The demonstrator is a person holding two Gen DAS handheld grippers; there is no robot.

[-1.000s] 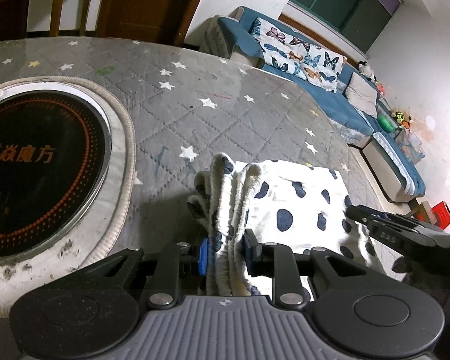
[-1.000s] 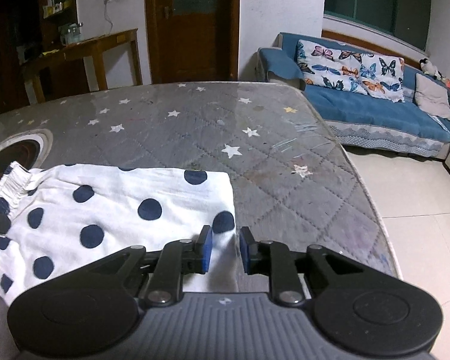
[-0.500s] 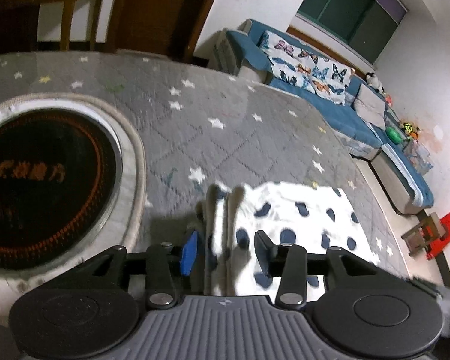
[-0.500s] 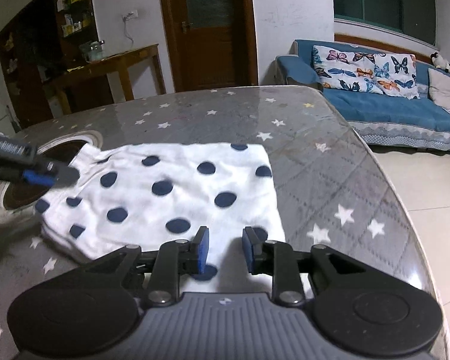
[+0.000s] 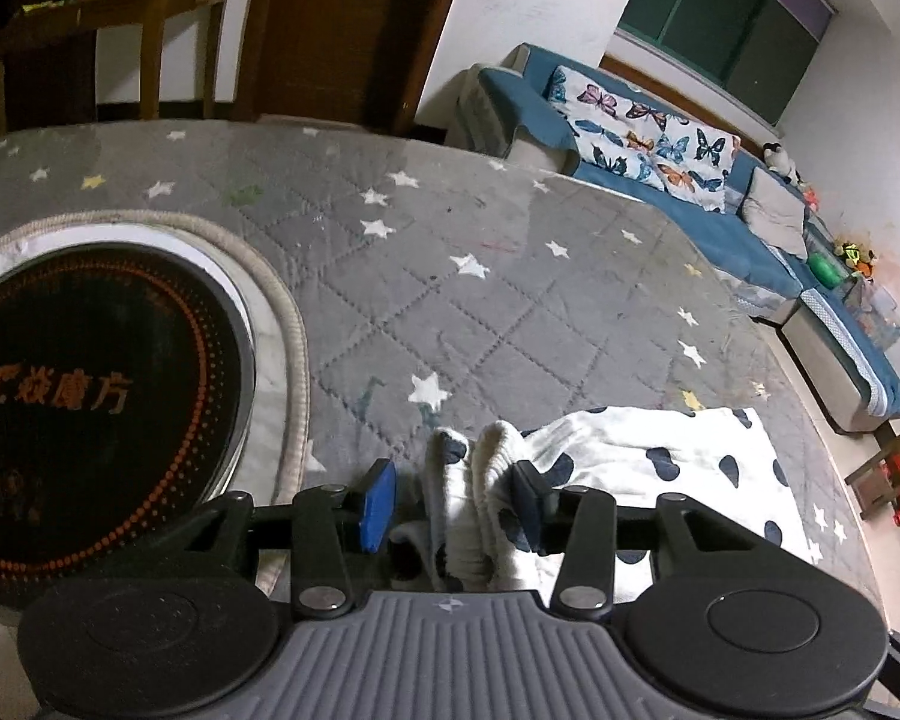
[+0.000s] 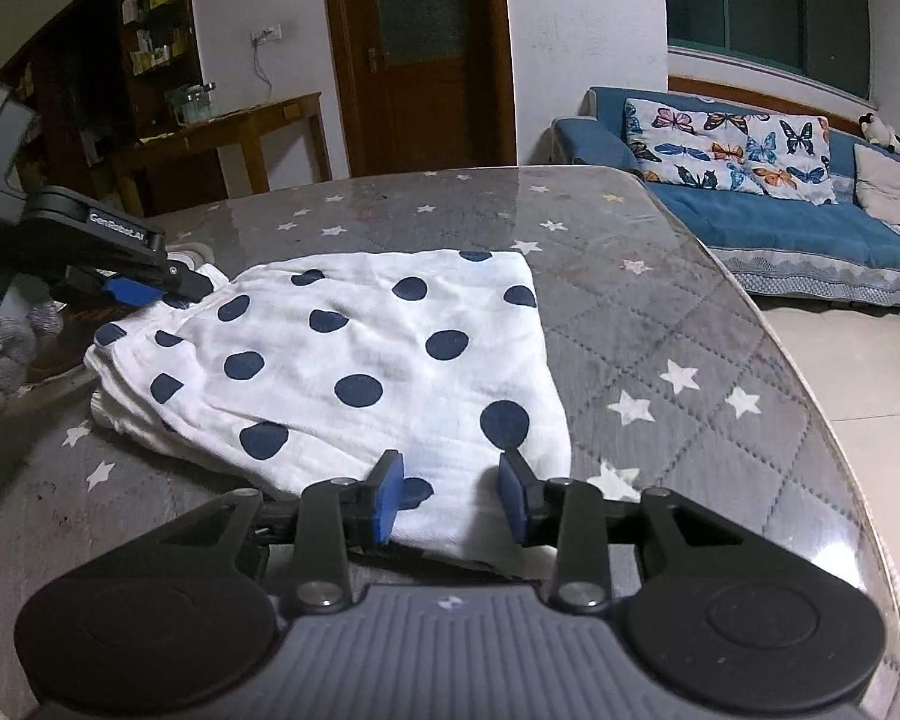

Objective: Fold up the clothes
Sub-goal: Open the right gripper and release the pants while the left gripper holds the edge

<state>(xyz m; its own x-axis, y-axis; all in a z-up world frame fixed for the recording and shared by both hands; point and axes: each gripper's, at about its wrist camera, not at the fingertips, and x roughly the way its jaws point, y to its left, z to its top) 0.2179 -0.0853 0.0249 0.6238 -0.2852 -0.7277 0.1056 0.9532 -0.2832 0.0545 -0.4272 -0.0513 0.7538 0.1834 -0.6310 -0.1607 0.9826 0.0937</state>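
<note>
A white garment with dark blue dots (image 6: 360, 354) lies folded flat on the grey star-quilted table (image 6: 660, 324). My right gripper (image 6: 450, 498) is open, its jaws spread over the garment's near hem. My left gripper (image 5: 450, 498) is open; the bunched elastic waistband (image 5: 480, 480) stands between its jaws, resting against the right one. The left gripper also shows in the right wrist view (image 6: 144, 288) at the garment's far left end. The garment's flat part (image 5: 678, 456) spreads to the right in the left wrist view.
A round black cooktop with orange lettering (image 5: 84, 396) is set into the table, left of the garment. A blue sofa with butterfly cushions (image 6: 750, 192) stands beyond the table's right edge. A wooden side table (image 6: 222, 138) and a door are behind.
Both grippers have opened and let go of the garment. The garment now lies flat on the table, and both grippers have drawn back slightly.
</note>
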